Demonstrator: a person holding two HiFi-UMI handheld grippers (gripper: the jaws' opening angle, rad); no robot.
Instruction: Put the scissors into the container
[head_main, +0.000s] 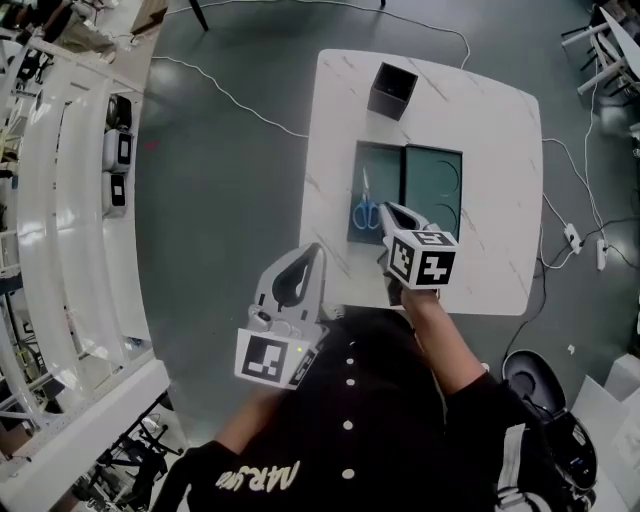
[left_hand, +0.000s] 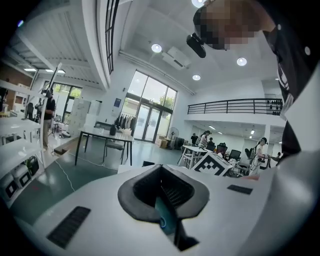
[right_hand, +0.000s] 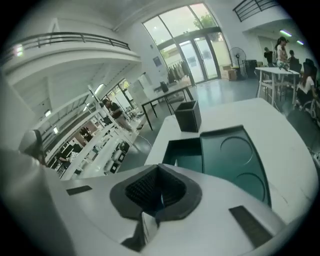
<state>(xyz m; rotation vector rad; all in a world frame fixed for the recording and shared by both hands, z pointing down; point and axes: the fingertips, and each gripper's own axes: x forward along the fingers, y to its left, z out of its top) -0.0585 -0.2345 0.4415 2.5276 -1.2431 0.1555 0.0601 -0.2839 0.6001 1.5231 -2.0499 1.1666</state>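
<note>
The white tabletop (head_main: 500, 130) carries a green tray (head_main: 435, 185). The scissors (head_main: 366, 208) lie in its left compartment, well apart from the black container (head_main: 392, 90). The right gripper (head_main: 390, 210) and left gripper (head_main: 312, 252) both have their fingers pressed together on nothing. If it comes down like that, the right gripper would likely shove the scissors rather than grip them.

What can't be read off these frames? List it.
- scissors: missing from the right gripper view, where the right gripper body covers the near part of the tray.
- Blades open or closed: too small in the head view.
- container inside: dark in the head view; the right gripper view shows mostly its outer wall.
- left gripper view: looks out over the room, with tray and scissors out of frame.
</note>
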